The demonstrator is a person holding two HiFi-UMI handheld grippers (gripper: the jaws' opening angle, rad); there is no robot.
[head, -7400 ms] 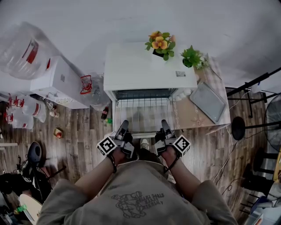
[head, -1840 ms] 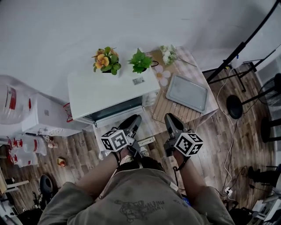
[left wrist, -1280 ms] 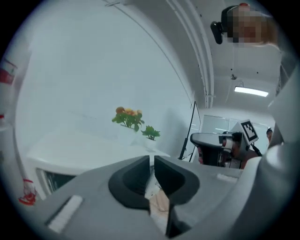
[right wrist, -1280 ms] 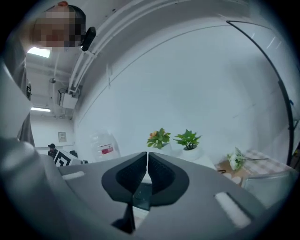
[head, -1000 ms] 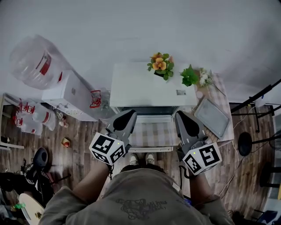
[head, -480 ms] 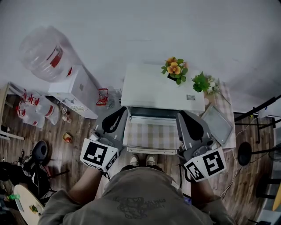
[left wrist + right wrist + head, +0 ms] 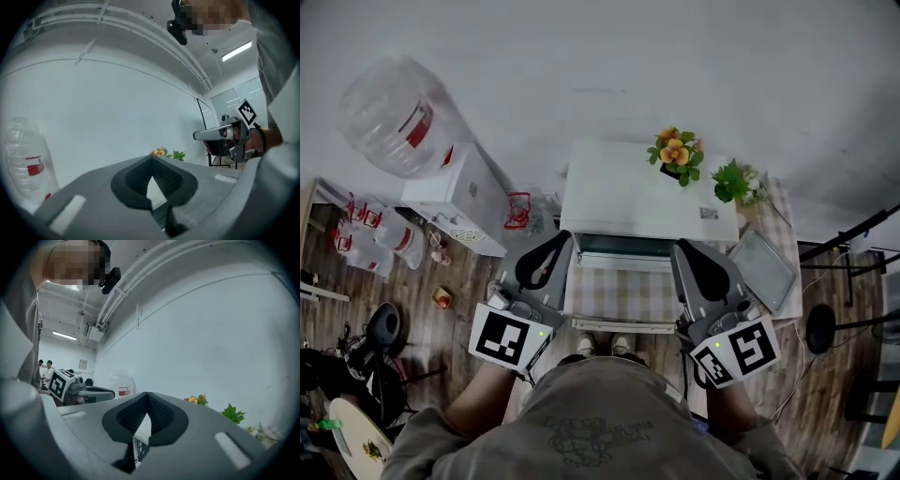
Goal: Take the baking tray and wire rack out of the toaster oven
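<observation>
Looking down from the head cam, the white toaster oven sits dead ahead at 12 o'clock, with its door dropped open toward the person. The baking tray is already out. It's lying flat on the table at roughly 3 o'clock from the open door, just beside the oven's right side. I honestly can't make out the wire rack in any of the views, and the oven's mouth is just a dark strip from up here.

The left gripper is at about 9 o'clock from the door and the right gripper at about 3 o'clock, one on each side of it. Both point level toward the oven. In their own views both have their jaws pressed together with nothing between them, so they're closed and empty.

A pot of orange flowers sits at the oven's back right corner, at about 1 o'clock, with a green plant just right of it. Over at 10 o'clock there's a big water jug on a white dispenser.
</observation>
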